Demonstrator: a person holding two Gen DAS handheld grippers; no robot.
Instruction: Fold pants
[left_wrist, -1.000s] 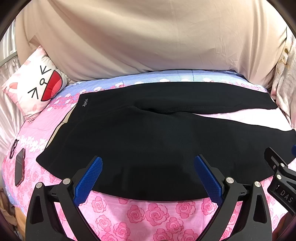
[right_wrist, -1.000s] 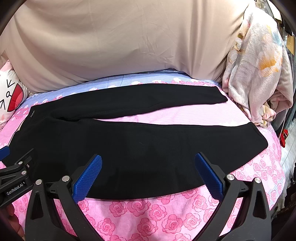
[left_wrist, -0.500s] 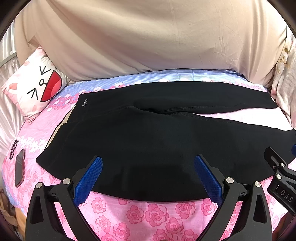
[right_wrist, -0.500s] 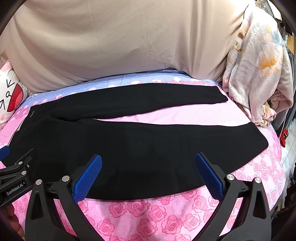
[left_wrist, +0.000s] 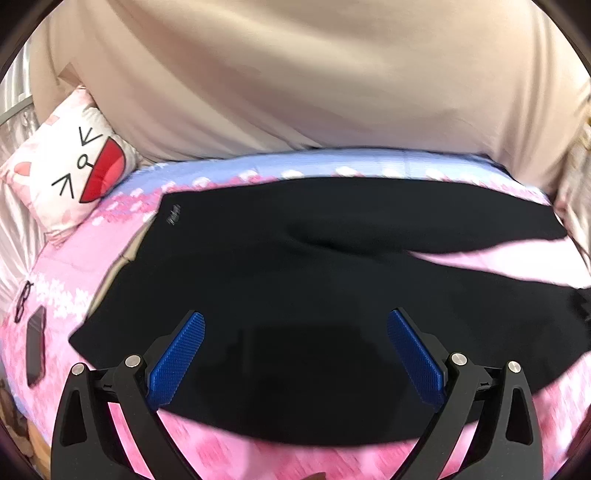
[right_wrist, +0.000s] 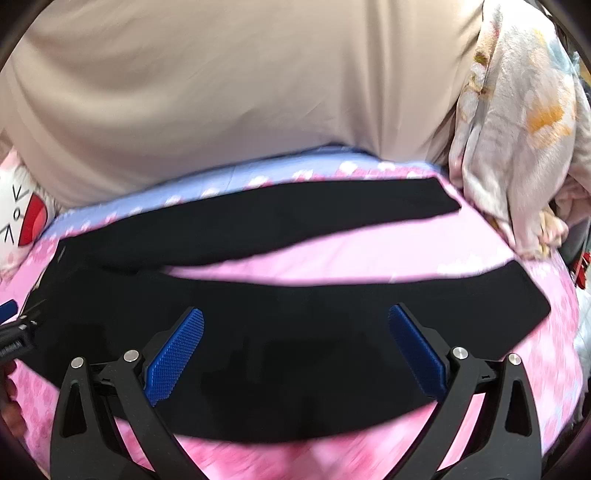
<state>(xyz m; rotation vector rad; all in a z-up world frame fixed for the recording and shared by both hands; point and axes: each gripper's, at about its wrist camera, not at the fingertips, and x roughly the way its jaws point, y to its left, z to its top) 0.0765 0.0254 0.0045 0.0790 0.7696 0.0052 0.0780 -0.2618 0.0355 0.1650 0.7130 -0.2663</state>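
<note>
Pink floral bedsheet (left_wrist: 85, 266), somewhat blurred; beige curtain (left_wrist: 295, 74) behind.

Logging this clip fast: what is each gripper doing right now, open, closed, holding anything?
Left gripper: open, holding nothing, over the black pants.
Right gripper: open, holding nothing, over the same pants.

Cartoon pillow (left_wrist: 70, 166), phone (left_wrist: 35, 345), glasses (left_wrist: 23, 304)
</note>
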